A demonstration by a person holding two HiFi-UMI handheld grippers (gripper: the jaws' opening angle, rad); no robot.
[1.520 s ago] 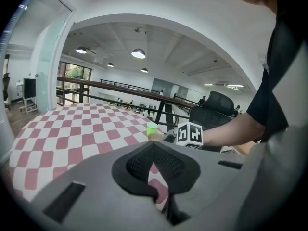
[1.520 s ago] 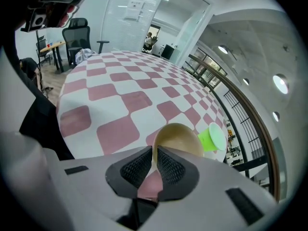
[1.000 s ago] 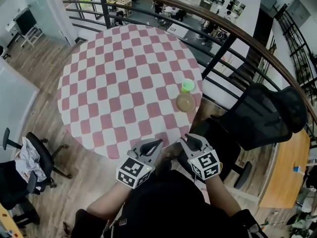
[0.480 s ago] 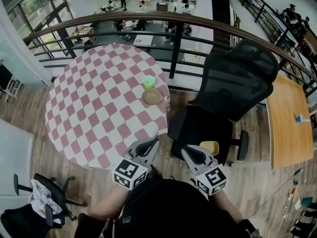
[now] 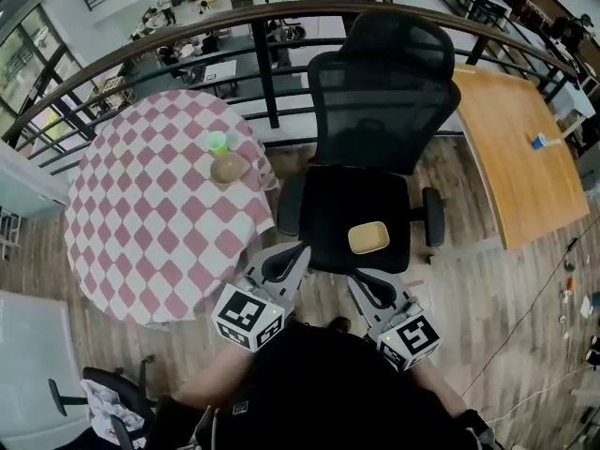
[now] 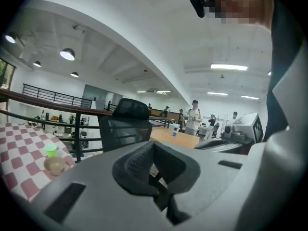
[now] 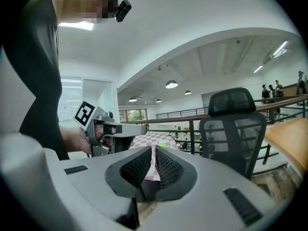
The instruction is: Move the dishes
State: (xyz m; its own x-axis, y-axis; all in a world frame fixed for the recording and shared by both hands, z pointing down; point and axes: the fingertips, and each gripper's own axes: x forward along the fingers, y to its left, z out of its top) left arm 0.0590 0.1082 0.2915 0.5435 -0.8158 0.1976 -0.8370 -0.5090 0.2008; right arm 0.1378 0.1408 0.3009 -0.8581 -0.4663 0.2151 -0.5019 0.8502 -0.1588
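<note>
Head view looks steeply down onto a gallery with a wood-plank floor (image 5: 469, 279), closed on the far side by a curved dark railing (image 5: 281, 15). Beyond it a lower hall with desks and people lies open.

At the left stands a round table (image 5: 141, 242) under a pink-and-white chequered cloth. Near its right edge sits a tan bowl (image 5: 228, 168), with a green cup (image 5: 217, 142) just beyond it on the far side.

Right of the table a black office chair (image 5: 375, 82) with a mesh back faces the near side. On the near right part of its seat lies a pale yellow square dish (image 5: 368, 238), apart from both grippers.

Further right is a wooden desk (image 5: 516, 157) carrying a small blue-and-white object (image 5: 539, 142), too small to identify. A second chair (image 5: 94, 397) with crumpled cloth on it stands at the near left.

From the grippers' height I see a white arched ceiling with round lamps (image 6: 68, 54), and several people standing past the desk.

The left gripper (image 5: 292, 254) and right gripper (image 5: 366, 284) are held side by side just on the near side of the seat, touching nothing. In the left gripper view the pads meet at their tips, clenched on nothing. In the right gripper view the jaws have just been closing and stand a narrow slit apart. The chequered cloth shows through the gap and nothing lies between them.

The only print I can make out is the black-and-white square pattern on the left marker cube (image 5: 247, 315) and the right marker cube (image 5: 410, 337).
</note>
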